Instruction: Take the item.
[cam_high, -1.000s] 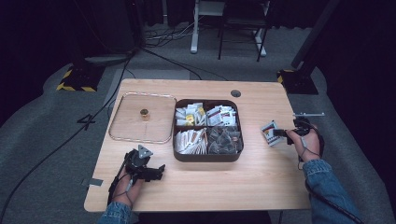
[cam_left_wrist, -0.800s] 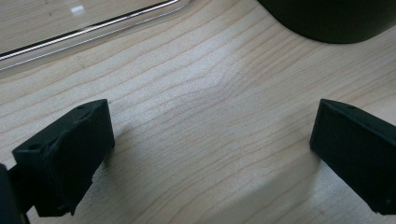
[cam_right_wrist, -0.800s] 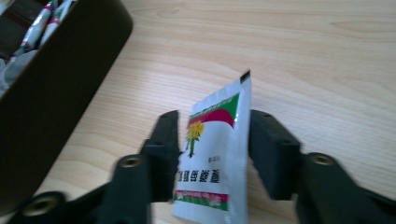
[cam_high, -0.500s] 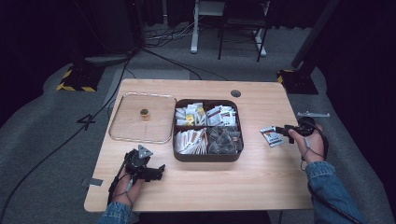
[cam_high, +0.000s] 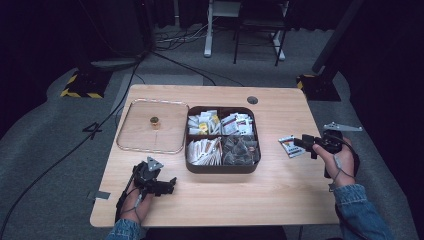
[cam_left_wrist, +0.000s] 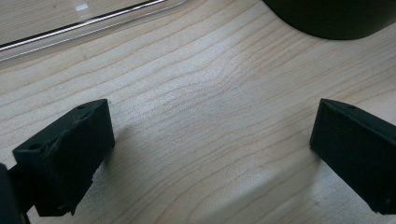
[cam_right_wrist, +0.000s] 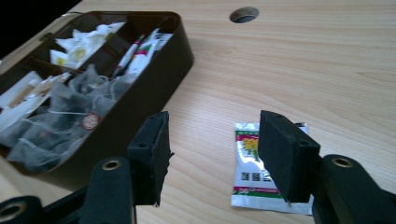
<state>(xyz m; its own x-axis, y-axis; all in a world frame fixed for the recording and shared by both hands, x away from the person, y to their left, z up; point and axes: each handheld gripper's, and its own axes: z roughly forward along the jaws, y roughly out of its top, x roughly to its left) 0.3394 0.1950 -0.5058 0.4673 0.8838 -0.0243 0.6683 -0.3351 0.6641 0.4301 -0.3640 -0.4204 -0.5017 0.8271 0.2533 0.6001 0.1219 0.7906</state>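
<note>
I see a wooden table (cam_high: 280, 190) with a dark divided box (cam_high: 222, 167) near its middle, its four compartments holding packets and tea bags. Toward the left edge, just beside the box, lies a clear lid (cam_high: 135, 142) with a small knob (cam_high: 155, 120) on it. A round cable hole (cam_high: 252, 100) sits near the far edge.

My right gripper (cam_high: 300, 144) is near the right edge, held in the person's right hand (cam_high: 340, 160). Its jaws stand apart with nothing between them, and a single packet (cam_right_wrist: 254, 175) lies flat on the table right under them, well clear of the box. In the right gripper view one jaw partly covers the packet, and I cannot tell whether it touches.

My left gripper (cam_high: 167, 186) rests near the front-left corner, in the left hand (cam_high: 137, 200). Its jaws are spread wide over bare wood and hold nothing; the lid's edge and the box corner show beyond them.
</note>
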